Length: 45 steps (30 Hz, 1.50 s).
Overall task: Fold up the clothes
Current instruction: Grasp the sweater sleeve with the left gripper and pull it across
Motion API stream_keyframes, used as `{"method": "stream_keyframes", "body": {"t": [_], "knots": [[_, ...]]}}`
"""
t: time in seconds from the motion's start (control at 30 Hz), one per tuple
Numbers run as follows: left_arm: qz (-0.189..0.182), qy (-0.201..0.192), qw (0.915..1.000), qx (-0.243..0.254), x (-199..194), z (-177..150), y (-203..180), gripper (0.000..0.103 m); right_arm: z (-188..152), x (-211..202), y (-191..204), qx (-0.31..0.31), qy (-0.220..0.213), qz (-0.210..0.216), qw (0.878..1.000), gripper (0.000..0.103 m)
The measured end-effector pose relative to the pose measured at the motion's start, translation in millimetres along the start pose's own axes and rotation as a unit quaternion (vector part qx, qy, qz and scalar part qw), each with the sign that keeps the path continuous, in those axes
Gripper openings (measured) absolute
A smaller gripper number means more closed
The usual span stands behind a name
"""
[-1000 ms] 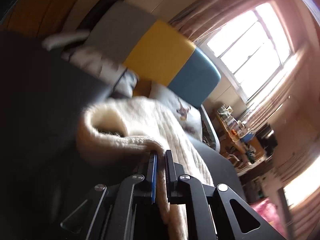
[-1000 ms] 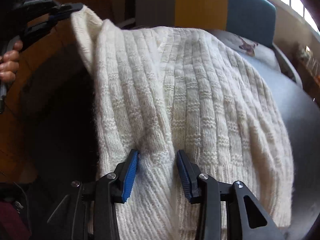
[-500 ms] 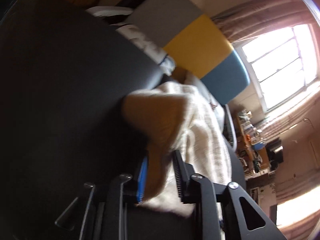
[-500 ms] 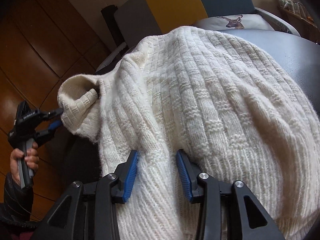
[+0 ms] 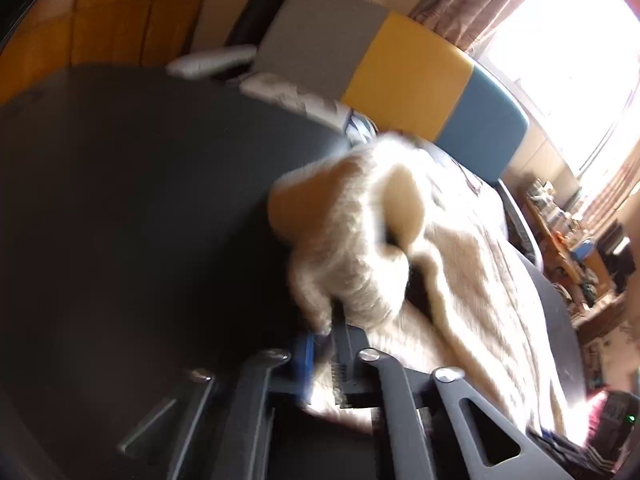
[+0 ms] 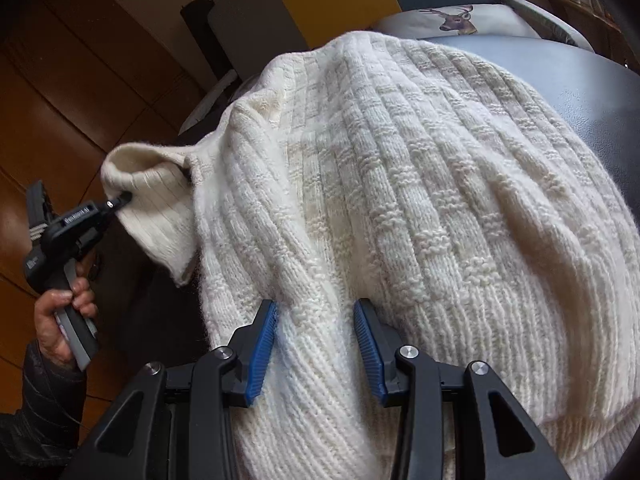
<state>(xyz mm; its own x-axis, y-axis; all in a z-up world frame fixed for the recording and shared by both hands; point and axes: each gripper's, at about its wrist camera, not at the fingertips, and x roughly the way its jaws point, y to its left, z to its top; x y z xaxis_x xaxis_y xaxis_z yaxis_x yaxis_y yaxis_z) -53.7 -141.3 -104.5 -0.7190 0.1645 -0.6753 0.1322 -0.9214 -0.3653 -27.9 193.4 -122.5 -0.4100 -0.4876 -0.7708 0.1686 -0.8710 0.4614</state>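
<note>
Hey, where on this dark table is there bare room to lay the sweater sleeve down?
Bare dark table lies left of the white sweater, between its cuff and the table's far edge by the colour-block chair. Another bare strip shows beyond the sweater near the deer cushion. The middle is covered by the sweater.

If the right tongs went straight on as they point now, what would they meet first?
Most likely the white knitted sweater: the open right tongs already straddle its ribbed fabric, which fills the view ahead. Depth is unclear.
</note>
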Motion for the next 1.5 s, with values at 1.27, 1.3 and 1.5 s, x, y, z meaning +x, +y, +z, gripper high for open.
{"method": "stream_keyframes", "body": {"t": [1.27, 1.3, 1.5], "knots": [[0.226, 0.094, 0.9692, -0.023, -59, 28, 259, 0.069, 5, 35, 56, -0.109, 0.034, -0.102, 0.988, 0.090], [0.222, 0.082, 0.9715, -0.005, -58, 26, 251, 0.049, 5, 37, 58, -0.115, 0.038, -0.109, 0.987, 0.091], [0.243, -0.074, 0.9670, 0.023, -96, 53, 217, 0.014, 4, 46, 67, -0.130, 0.057, -0.140, 0.980, 0.098]]}}
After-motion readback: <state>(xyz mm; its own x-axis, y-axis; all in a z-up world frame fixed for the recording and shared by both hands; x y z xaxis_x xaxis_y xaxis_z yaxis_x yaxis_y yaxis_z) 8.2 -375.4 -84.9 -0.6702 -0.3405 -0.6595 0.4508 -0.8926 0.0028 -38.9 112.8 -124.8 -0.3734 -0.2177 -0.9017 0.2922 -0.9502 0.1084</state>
